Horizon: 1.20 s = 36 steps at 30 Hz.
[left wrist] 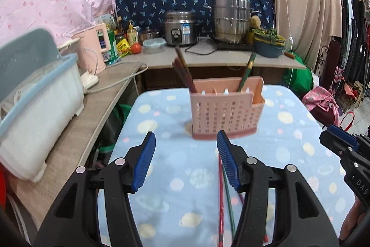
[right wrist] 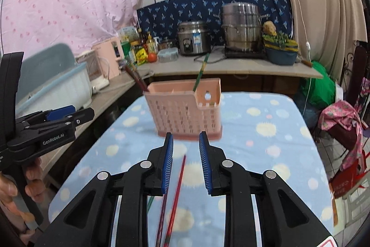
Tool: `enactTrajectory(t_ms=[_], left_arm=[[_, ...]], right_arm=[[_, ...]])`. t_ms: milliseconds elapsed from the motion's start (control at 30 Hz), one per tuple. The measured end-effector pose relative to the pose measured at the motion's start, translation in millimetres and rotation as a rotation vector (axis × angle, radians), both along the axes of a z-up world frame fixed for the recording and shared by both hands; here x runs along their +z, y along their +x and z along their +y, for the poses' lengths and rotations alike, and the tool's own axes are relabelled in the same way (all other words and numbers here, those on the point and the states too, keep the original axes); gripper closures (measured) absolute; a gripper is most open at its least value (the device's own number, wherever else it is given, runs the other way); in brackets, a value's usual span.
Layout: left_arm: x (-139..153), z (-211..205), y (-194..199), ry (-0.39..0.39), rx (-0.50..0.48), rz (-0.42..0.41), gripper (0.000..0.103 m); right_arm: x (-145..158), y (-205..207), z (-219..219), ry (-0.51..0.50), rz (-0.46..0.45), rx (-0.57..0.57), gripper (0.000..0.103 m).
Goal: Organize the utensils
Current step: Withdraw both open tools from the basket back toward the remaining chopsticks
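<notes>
Both claws apart, empty: left claw (left wrist: 186, 154), right claw (right wrist: 186, 149). Loose chopsticks (right wrist: 177, 189) on surface: thin, stiff, light, probably slippery. Best pinched mid-shaft; pink holder (right wrist: 185, 112) ahead.

Quick count: one pink utensil holder (left wrist: 225, 114), three loose chopsticks (right wrist: 177, 196) lying on the worktop (left wrist: 175, 177), one green chopstick (left wrist: 247, 71) standing in the holder plus a blurry dark bunch, and two grippers.
</notes>
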<state>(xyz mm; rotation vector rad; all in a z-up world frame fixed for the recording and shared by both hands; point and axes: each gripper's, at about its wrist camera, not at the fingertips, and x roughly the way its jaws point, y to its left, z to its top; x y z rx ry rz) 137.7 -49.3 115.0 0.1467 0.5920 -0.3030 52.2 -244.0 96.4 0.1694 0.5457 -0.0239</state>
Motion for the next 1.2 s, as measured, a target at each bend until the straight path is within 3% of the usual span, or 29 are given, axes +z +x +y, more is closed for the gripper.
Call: enactTrajectory(t_ms=[300, 533, 1200], left_arm=[[-49, 20, -38, -0.019, 0.006, 0.108, 0.051], [-82, 26, -53, -0.029, 0.015, 0.183, 0.051], [-129, 17, -63, 0.008, 0.01, 0.275, 0.051]], right_arm=[[-46, -30, 15, 0.051, 0.104, -0.004, 0.08], [-75, -37, 32, 0.029, 0.155, 0.002, 0.08], [-135, -26, 50, 0.035, 0.291, 0.007, 0.081]])
